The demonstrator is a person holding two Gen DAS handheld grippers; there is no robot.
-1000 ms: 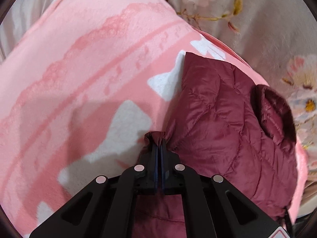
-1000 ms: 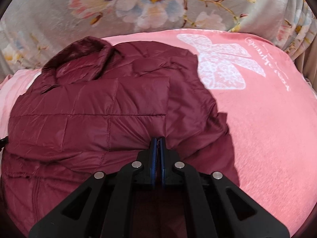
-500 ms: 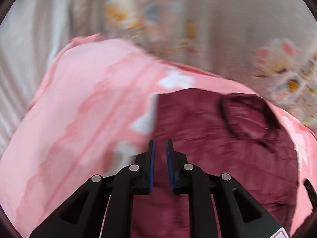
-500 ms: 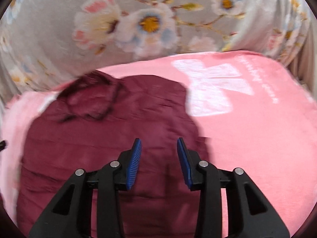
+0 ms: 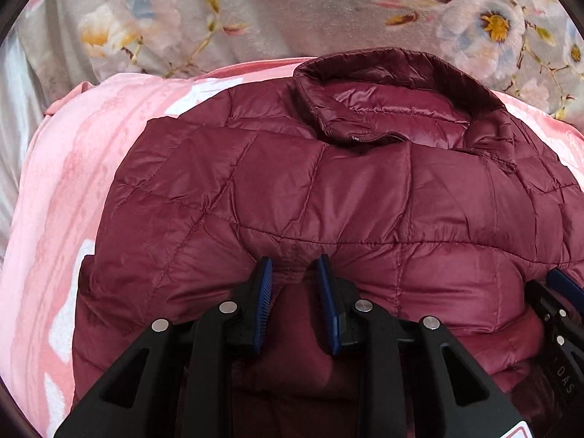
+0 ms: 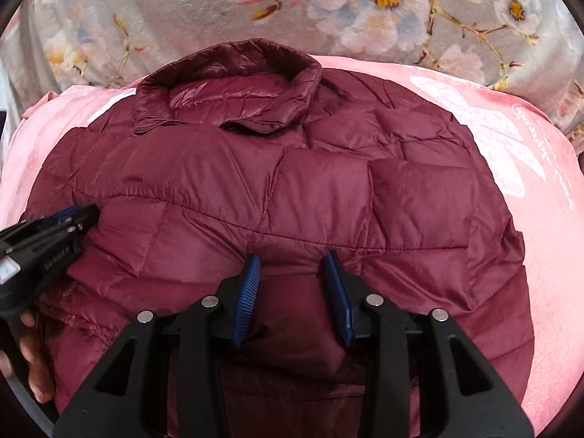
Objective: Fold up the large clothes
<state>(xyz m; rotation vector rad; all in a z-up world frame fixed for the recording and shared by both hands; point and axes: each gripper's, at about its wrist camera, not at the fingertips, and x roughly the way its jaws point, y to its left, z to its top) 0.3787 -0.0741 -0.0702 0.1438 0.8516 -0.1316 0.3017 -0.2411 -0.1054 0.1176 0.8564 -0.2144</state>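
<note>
Since the earlier frames both grippers have let go of the maroon fabric they were pinching and swung to face the jacket head-on; the left gripper's [image 5: 294, 268] jaws have just been opening, and a small ridge of fabric sits between its blue pads without being pressed.

In the left wrist view, a pink blanket [image 5: 65, 189] fills the left side of the frame. The maroon quilted jacket [image 5: 328, 189] lies on it, across the centre and right, folded into a compact bundle with its collar [image 5: 383, 84] at the upper middle. A grey floral cover [image 5: 273, 11] runs along the top.

In the right wrist view, the left gripper enters at the left edge, with fingers of the person's hand [image 6: 33, 357] below it. The right gripper [image 6: 292, 264] stands at lower centre, jaws spread apart above the jacket's near fold, gripping nothing. White print on the blanket [image 6: 492, 135] shows at the right.
</note>
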